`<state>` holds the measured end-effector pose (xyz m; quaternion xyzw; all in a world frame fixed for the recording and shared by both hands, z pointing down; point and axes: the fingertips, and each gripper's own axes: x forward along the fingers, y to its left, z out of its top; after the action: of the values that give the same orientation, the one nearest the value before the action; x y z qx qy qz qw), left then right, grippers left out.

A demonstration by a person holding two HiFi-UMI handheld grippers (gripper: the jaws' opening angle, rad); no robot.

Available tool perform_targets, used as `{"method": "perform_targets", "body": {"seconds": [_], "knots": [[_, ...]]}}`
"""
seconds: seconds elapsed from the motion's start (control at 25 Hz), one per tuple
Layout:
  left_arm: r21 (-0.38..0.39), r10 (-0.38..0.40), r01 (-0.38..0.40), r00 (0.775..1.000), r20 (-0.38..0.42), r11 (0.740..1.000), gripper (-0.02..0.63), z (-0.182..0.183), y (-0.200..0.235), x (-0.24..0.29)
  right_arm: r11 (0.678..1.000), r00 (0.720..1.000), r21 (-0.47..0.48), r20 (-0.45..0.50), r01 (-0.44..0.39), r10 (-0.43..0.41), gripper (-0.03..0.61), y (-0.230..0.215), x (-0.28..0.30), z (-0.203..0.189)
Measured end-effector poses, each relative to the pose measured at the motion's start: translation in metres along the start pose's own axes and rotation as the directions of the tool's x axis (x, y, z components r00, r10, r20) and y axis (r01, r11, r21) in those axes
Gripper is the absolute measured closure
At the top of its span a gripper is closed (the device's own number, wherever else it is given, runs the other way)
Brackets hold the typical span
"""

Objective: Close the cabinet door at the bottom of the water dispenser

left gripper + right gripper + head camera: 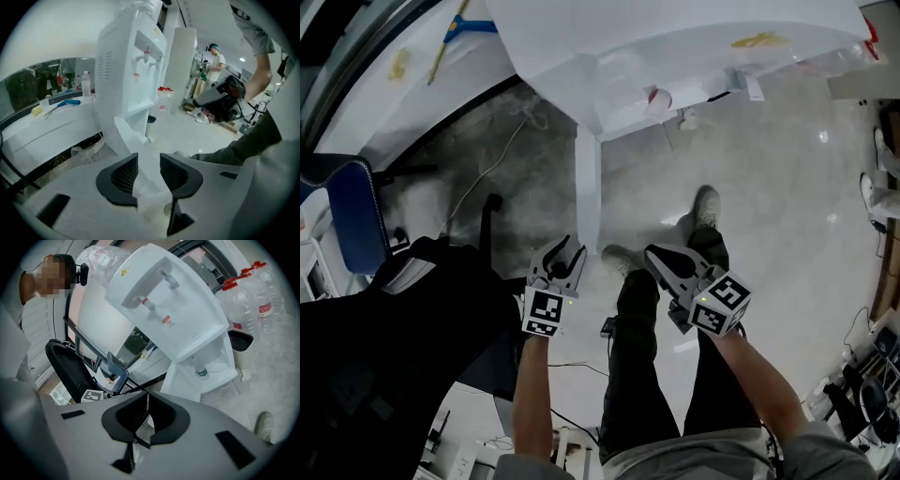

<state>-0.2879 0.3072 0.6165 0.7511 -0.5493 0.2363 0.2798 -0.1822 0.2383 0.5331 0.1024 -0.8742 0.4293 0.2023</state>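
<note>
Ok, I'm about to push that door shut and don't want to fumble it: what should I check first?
1. Cabinet door open, standing out from the water dispenser: ok.
2. Left gripper jaws apart: ok.
3. Left gripper touching door: cannot tell.
4. Right gripper shut, empty: ok.
5. Shoe clear of door's swing: cannot tell; it sits close beside the door's edge.

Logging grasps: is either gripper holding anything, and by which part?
Nothing held: left gripper open, cabinet door not clamped; right gripper shut, empty.
</note>
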Motion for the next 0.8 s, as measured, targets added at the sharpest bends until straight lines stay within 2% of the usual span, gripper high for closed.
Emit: {"method": "perform_targets", "body": {"seconds": [0.2, 0.32, 0.4, 0.52, 0.8], "knots": [[0.15, -0.091, 0.11, 0.988, -0.128, 0.983, 0.443, -0.037, -0.008, 0.013, 0.999, 0.999, -0.021, -0.015, -0.031, 0.031, 0.566, -0.001, 0.016, -0.011], [0.251, -0.137, 0.195, 0.964, -0.23, 0.948, 0.412, -0.056, -0.012, 0.014, 0.999, 0.999, -0.007, -0.01, -0.031, 0.031, 0.566, -0.004, 0.021, -0.017], [0.289, -0.154, 0.239, 0.945, -0.288, 0.927, 0.375, -0.068, -0.013, 0.017, 0.999, 0.999, -0.006, -0.011, -0.034, 0.034, 0.566, -0.006, 0.023, -0.02], [0.295, -0.175, 0.278, 0.927, -0.332, 0.914, 0.322, -0.079, -0.016, 0.025, 1.0, 1.0, 0.002, -0.009, -0.025, 0.025, 0.566, -0.011, 0.025, -0.023], [0.261, -0.161, 0.247, 0.937, -0.311, 0.933, 0.297, -0.079, -0.018, 0.046, 1.0, 1.0, 0.005, -0.007, -0.014, 0.014, 0.566, -0.015, 0.025, -0.028]]}}
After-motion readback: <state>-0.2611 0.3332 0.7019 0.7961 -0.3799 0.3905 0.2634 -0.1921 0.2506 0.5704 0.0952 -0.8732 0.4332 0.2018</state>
